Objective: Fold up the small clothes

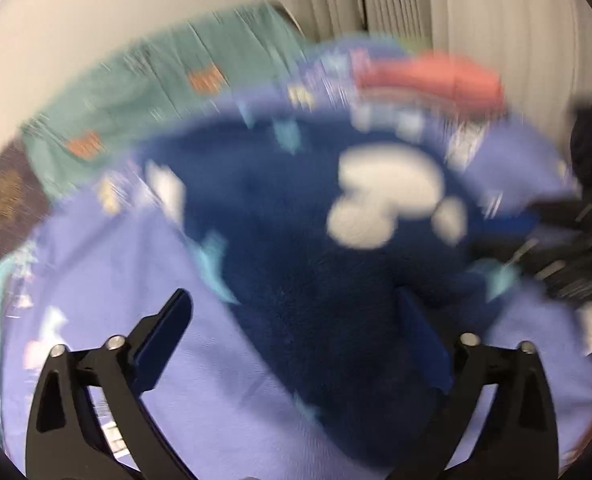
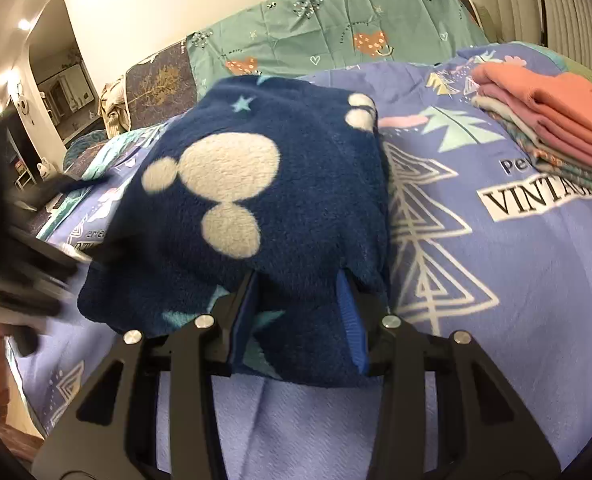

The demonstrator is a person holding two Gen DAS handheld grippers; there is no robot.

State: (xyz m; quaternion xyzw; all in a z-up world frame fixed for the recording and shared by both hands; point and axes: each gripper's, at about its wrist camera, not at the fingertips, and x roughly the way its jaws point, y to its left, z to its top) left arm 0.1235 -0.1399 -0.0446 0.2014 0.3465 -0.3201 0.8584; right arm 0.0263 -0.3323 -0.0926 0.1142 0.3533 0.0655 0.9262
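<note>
A: Item one?
B: Right gripper (image 2: 301,300), black frame, blue ribbed pads. Jaws stood partly apart, the near hem of the fleece garment (image 2: 256,200) lying between them and over the fingertips; whether they pinched it I cannot tell.
A: The garment?
B: Navy, plush, with cream round blotches and pale teal stars, folded in a rough block on the lilac bedspread (image 2: 495,280), toward the bed's near edge.
A: Left gripper (image 1: 296,312)?
B: Jaws wide open over the garment's edge; view blurred, contact unclear.
A: Further back?
B: A stack of folded clothes (image 2: 543,120), salmon and pink knits on top, at the bedspread's far right corner. Beyond, a green printed sheet (image 2: 327,28) with orange hearts.
</note>
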